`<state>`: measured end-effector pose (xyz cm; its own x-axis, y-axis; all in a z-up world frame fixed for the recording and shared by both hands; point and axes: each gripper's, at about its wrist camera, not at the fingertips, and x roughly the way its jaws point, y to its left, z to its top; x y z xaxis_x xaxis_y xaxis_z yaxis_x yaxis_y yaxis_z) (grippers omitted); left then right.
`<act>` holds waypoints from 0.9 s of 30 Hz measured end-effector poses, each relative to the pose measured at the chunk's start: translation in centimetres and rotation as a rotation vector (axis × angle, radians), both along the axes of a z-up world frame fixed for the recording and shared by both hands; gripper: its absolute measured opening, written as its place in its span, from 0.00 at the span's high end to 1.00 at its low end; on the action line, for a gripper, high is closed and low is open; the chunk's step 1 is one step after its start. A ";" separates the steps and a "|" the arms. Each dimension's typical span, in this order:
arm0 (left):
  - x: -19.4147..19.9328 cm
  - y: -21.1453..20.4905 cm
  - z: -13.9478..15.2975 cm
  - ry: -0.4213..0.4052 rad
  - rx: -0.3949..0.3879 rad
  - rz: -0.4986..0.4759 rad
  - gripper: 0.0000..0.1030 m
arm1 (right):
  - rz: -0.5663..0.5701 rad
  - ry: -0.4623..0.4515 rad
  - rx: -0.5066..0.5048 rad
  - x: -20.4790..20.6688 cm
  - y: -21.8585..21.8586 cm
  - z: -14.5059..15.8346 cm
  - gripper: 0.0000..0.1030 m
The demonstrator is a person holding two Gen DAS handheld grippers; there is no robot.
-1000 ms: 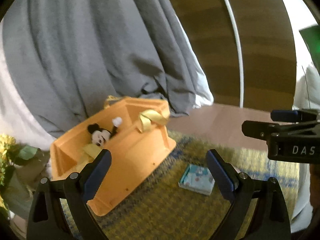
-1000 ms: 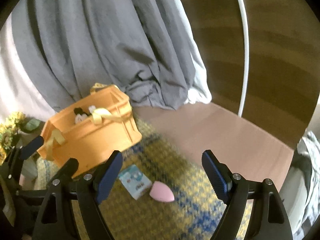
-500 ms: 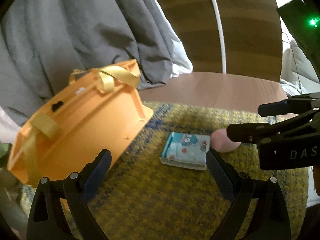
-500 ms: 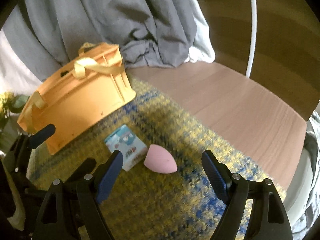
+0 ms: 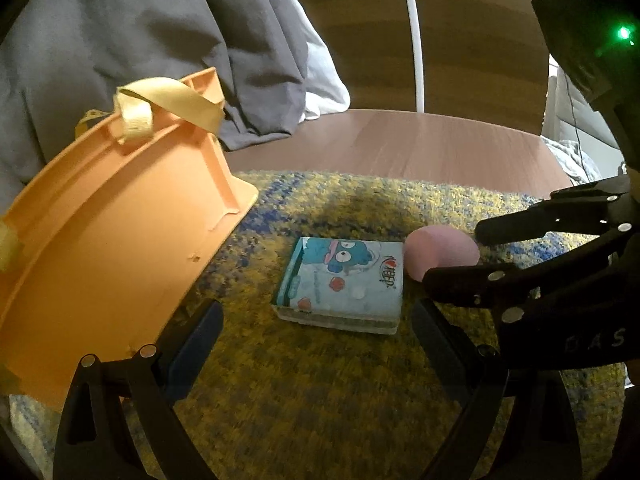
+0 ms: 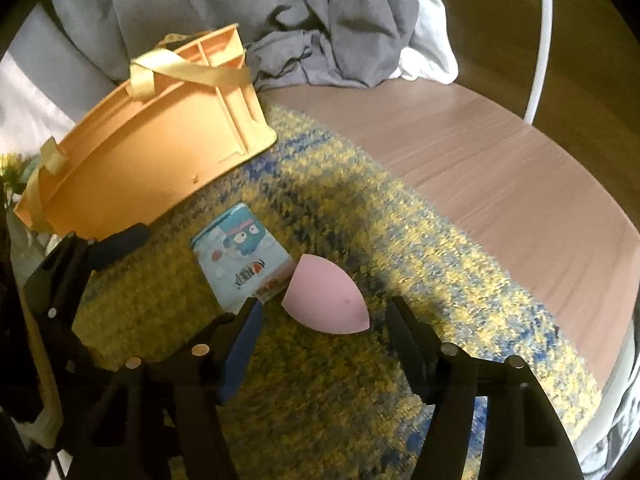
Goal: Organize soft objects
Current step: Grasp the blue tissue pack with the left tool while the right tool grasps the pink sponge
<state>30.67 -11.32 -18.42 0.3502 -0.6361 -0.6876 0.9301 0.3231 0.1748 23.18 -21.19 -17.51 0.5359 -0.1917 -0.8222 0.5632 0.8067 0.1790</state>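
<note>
Tools: left tool [image 5: 316, 324] spread around tissue pack [image 5: 344, 280] | right tool [image 6: 324, 320] spread around sponge [image 6: 326, 300], half-hidden in left view

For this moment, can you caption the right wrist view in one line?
Right gripper, jaws open, straddles a pink sponge touching a tissue pack on a yellow-blue mat.

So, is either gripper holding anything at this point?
Nothing held. Right gripper is open around the pink sponge; left gripper is open before the tissue pack.
</note>
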 end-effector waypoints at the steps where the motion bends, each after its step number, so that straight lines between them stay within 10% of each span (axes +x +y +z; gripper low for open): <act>1: 0.1 -0.1 -0.1 0.004 0.004 -0.002 0.07 | 0.001 0.001 0.006 0.1 -0.1 -0.2 0.39; 27: -0.4 -1.7 -0.2 0.079 0.046 0.008 0.28 | -0.027 -0.038 -0.020 -1.4 -1.2 0.6 0.57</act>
